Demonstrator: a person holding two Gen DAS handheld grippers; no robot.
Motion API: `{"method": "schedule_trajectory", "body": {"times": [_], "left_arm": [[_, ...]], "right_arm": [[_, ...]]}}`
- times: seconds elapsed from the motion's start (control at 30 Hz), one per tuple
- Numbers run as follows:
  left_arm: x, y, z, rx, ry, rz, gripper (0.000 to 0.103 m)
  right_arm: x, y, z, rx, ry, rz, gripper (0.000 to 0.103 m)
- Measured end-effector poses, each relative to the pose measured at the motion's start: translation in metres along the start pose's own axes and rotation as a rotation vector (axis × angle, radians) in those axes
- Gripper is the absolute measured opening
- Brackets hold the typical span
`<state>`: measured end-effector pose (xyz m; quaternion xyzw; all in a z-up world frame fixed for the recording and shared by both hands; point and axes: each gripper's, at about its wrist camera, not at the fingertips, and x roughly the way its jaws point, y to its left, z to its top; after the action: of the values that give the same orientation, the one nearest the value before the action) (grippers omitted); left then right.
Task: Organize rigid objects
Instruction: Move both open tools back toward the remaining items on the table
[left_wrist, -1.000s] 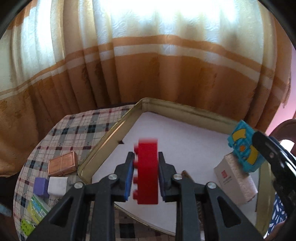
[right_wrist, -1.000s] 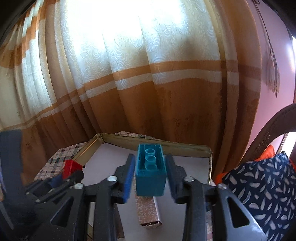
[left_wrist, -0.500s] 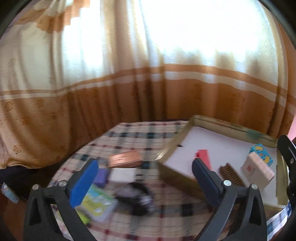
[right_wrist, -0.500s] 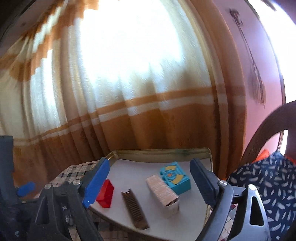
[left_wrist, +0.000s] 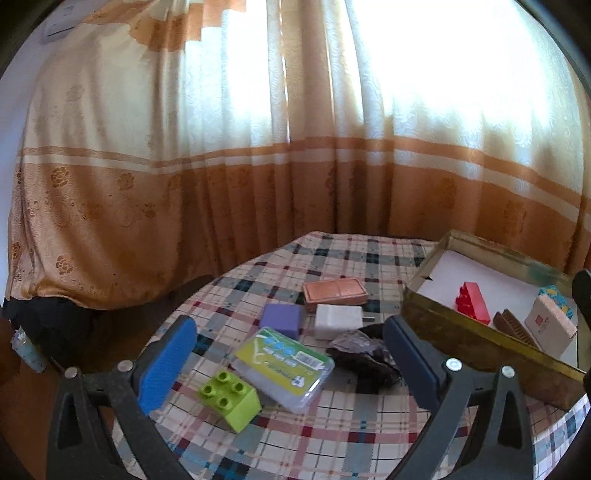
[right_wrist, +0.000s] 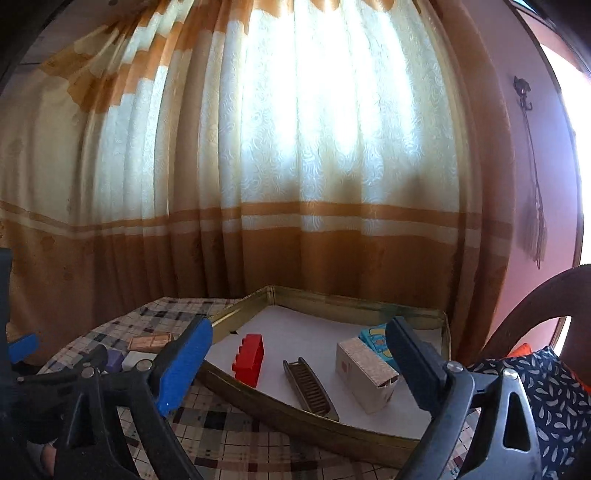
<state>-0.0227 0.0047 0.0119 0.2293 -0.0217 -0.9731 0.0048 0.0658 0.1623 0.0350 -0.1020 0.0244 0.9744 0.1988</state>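
Observation:
My left gripper (left_wrist: 291, 354) stands wide open above the checked tablecloth with nothing held. Below it lie a green brick (left_wrist: 229, 400), a green-lidded clear case (left_wrist: 282, 363), a purple block (left_wrist: 281, 319), a white block (left_wrist: 338, 316) and a copper flat box (left_wrist: 335, 290). The jaws of my right gripper (right_wrist: 299, 363) are opening, empty, just in front of the gold tray (right_wrist: 314, 421). Inside the tray lie a red brick (right_wrist: 249, 360), a brown comb (right_wrist: 310, 384), a white box (right_wrist: 365, 373) and a teal brick (right_wrist: 376, 338).
A dark crumpled wrapper (left_wrist: 364, 354) lies by the tray's near wall (left_wrist: 480, 332). An orange-and-cream curtain hangs close behind the round table. At the right stand a dark chair back (right_wrist: 535, 306) and a patterned cushion (right_wrist: 546, 398).
Both grippers opened and let go of their bricks; the red and teal bricks now lie in the tray. Both drew back, and the left one swung left over the loose things.

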Motion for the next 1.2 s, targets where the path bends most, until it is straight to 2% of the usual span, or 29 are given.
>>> {"method": "schedule_trajectory", "body": {"times": [0.23, 0.53, 0.73, 0.9, 1.2], "left_arm": [[-0.009, 0.005, -0.005, 0.000, -0.010, -0.018, 0.102], [-0.016, 0.001, -0.009, 0.029, -0.024, -0.006, 0.102], [-0.011, -0.002, -0.014, 0.050, 0.039, -0.029, 0.102], [-0.002, 0.014, -0.015, -0.029, 0.090, -0.026, 0.102], [-0.002, 0.017, -0.016, -0.046, 0.098, -0.032, 0.102]], "right_arm": [[0.004, 0.009, -0.003, -0.037, 0.042, 0.009, 0.096], [0.002, 0.010, -0.004, -0.036, 0.046, -0.003, 0.096], [0.001, 0.010, -0.004, -0.036, 0.045, 0.000, 0.096], [0.003, 0.010, -0.004, -0.040, 0.050, 0.000, 0.096], [0.007, 0.012, -0.005, -0.031, 0.084, 0.007, 0.096]]}}
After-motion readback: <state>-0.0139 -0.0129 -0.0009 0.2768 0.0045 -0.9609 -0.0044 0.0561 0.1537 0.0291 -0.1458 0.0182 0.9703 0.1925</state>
